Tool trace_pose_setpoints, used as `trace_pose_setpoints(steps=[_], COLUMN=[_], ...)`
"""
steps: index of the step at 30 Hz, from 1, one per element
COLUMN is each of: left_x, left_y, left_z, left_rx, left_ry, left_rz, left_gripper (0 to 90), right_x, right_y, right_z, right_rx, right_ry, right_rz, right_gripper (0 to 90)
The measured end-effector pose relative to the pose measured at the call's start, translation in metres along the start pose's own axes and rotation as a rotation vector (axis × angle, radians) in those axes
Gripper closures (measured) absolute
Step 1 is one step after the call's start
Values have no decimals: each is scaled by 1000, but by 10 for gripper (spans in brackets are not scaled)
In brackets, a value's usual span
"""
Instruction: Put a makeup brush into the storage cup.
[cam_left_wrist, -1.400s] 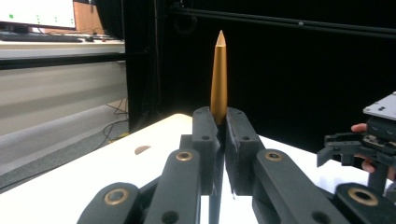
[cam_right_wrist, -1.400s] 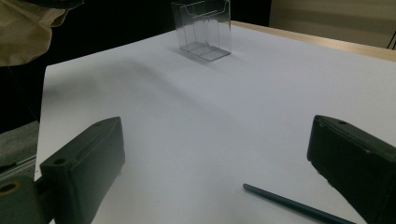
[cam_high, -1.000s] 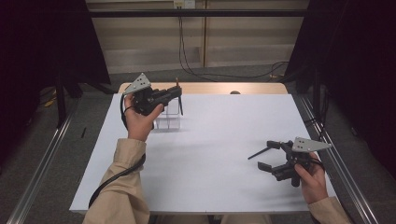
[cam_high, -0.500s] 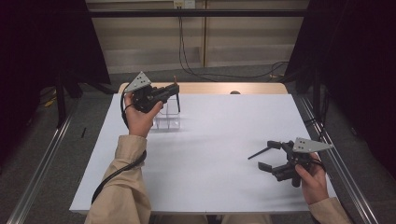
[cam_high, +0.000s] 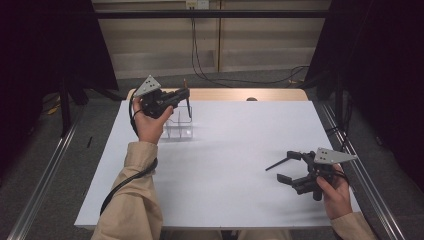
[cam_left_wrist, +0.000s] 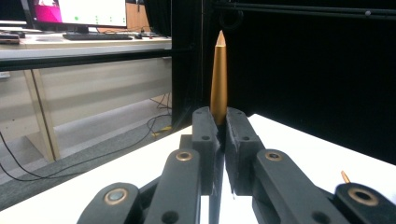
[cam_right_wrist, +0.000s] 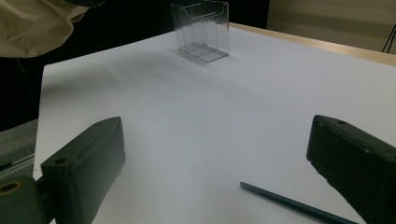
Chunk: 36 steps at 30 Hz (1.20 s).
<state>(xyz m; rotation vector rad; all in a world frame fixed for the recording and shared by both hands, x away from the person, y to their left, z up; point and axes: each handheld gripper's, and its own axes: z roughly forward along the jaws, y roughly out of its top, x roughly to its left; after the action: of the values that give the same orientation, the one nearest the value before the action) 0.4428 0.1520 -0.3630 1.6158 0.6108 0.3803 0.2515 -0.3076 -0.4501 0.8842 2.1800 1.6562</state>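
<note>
At the table's far left, a hand holds my left gripper (cam_high: 184, 95) above a clear plastic holder (cam_high: 180, 127). Its jaws are shut on a gold pen (cam_high: 188, 106) that stands upright, its pointed tip up. In the left gripper view the pen (cam_left_wrist: 218, 74) rises from between the closed pads of the left gripper (cam_left_wrist: 222, 126). Near the front right, my right gripper (cam_high: 282, 170) rests low over the white table (cam_high: 230, 150), open and holding nothing. A dark pen (cam_high: 276, 164) lies on the table just by its jaws. It appears again as the dark pen (cam_right_wrist: 289, 203) in the right gripper view, between the spread jaws of the right gripper (cam_right_wrist: 219, 163).
The clear holder (cam_right_wrist: 203, 32) stands far off in the right gripper view. A wooden strip (cam_high: 240, 94) runs along the table's far edge. Metal rails (cam_high: 360, 165) flank both sides, and cables lie on the floor behind.
The left gripper with the gold pen has edged slightly upward over the holder. The right gripper has kept still.
</note>
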Motion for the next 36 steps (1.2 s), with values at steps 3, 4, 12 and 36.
trace_pose_setpoints(steps=[3, 4, 12, 36], left_x=[2, 2, 4, 13], left_y=[0, 0, 1, -12], left_z=[3, 4, 7, 8], left_rx=[10, 12, 11, 38], left_ry=[3, 4, 8, 76], left_rz=[8, 9, 23, 16], left_gripper=[837, 837, 837, 836], right_x=[0, 0, 0, 0], right_y=[0, 0, 0, 0], right_z=[0, 0, 0, 0], right_rx=[0, -1, 0, -1], right_ry=[0, 0, 1, 5], right_rz=[-1, 0, -1, -2], right_gripper=[38, 38, 38, 37])
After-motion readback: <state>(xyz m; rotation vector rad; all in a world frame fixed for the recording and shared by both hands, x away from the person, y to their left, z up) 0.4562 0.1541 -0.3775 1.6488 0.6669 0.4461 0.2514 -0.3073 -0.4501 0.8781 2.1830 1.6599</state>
